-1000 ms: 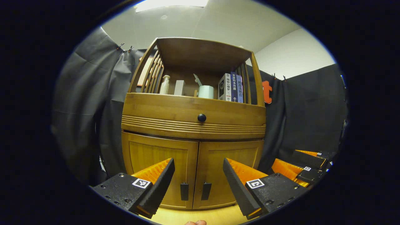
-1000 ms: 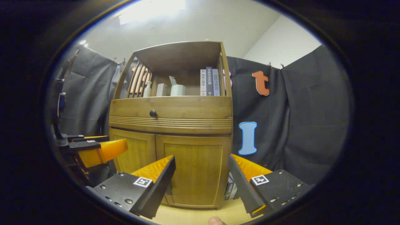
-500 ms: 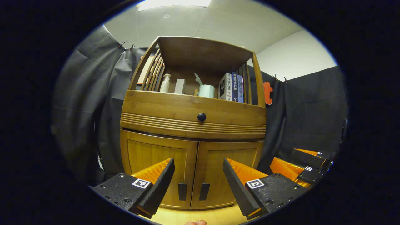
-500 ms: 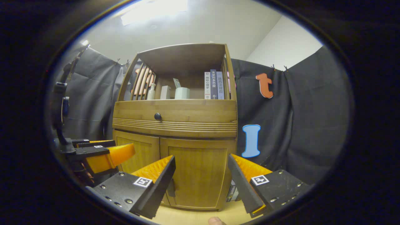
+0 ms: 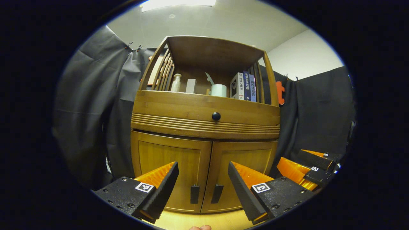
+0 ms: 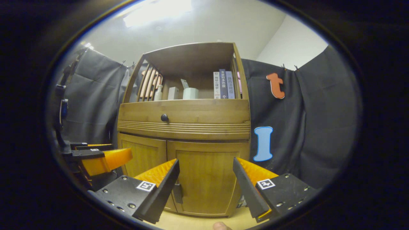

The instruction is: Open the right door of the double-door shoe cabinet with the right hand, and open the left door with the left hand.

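Note:
A wooden shoe cabinet [image 5: 204, 118] stands ahead, both lower doors closed. The left door [image 5: 169, 166] and right door [image 5: 243, 163] each carry a small black handle [image 5: 194, 194] near the middle seam. My left gripper [image 5: 203, 188] is open, short of the doors, with the two handles showing between its fingers. The right gripper [image 5: 311, 164] appears off to the right in the left gripper view. In the right gripper view, my right gripper [image 6: 206, 188] is open in front of the right door [image 6: 207, 179]; the door's handle [image 6: 177, 193] peeks past the left finger. The left gripper [image 6: 102, 158] shows at the left.
A drawer with a black knob [image 5: 216, 116] sits above the doors. The open shelf on top holds a bottle [image 5: 176, 83], a white cup [image 5: 218, 90] and books [image 5: 244, 86]. Black cloth walls flank the cabinet. Light wooden floor [image 5: 198, 222] lies below.
In the left gripper view the cabinet has slid slightly right. In the right gripper view it has also drifted right and grown a little. Both grippers stayed open.

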Demonstrator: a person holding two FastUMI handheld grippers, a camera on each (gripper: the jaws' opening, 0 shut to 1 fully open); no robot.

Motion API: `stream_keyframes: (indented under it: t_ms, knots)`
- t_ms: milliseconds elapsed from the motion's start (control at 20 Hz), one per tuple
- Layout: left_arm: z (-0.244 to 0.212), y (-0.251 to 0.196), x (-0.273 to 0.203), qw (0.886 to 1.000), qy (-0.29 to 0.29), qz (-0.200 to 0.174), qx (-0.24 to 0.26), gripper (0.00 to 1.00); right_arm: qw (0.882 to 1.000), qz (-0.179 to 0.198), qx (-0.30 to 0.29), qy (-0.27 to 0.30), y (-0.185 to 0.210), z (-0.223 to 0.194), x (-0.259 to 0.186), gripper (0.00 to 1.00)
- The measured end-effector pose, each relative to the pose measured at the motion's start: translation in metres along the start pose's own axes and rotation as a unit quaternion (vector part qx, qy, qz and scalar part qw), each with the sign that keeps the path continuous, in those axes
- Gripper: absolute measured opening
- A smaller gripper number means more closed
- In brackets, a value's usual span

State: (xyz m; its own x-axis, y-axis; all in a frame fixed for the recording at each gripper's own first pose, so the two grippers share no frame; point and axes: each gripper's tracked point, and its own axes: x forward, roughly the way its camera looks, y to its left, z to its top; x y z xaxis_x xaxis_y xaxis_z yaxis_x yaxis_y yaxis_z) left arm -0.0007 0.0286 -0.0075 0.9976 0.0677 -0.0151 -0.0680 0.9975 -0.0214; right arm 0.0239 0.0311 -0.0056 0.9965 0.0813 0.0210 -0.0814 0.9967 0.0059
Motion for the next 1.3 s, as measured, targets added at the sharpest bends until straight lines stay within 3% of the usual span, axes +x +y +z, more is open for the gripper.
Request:
stream_keyframes:
  t_ms: [50,400,450,650,750,850,900,1000,1150,1300]
  knots:
    - [0.001,0.004,0.001,1.0,0.0,0.002,-0.004,0.99,1.0,0.003,0.0,0.002,0.005,-0.004,0.002,0.99]
    - [0.012,0.051,0.006,1.0,-0.008,0.025,-0.003,0.92,0.998,0.019,-0.001,0.061,0.057,-0.069,0.036,0.96]
    - [0.013,0.06,0.006,1.0,-0.009,0.028,-0.005,1.0,0.997,0.013,-0.002,0.074,0.061,-0.082,0.042,0.99]
    - [0.014,0.094,0.008,0.999,-0.007,0.038,0.003,0.92,0.992,0.004,0.0,0.128,0.076,-0.14,0.066,0.98]
    - [0.014,0.109,0.01,0.999,-0.006,0.042,0.005,0.92,0.989,-0.004,0.011,0.15,0.081,-0.163,0.072,0.84]
    - [0.013,0.12,0.01,0.999,-0.003,0.043,0.004,0.92,0.985,-0.019,0.023,0.167,0.077,-0.179,0.079,0.82]
    - [0.013,0.125,0.011,0.999,-0.001,0.042,0.003,0.92,0.984,-0.021,0.031,0.175,0.077,-0.184,0.085,0.7]
    - [0.013,0.132,0.011,0.999,-0.001,0.042,0.005,0.92,0.982,-0.024,0.036,0.186,0.076,-0.188,0.092,0.7]
    - [0.013,0.14,0.008,0.999,-0.002,0.039,0.008,0.92,0.981,-0.018,0.039,0.19,0.09,-0.198,0.106,0.43]
    - [0.016,0.142,0.01,0.999,-0.008,0.031,0.005,0.92,0.978,-0.018,0.03,0.206,0.096,-0.215,0.119,0.43]
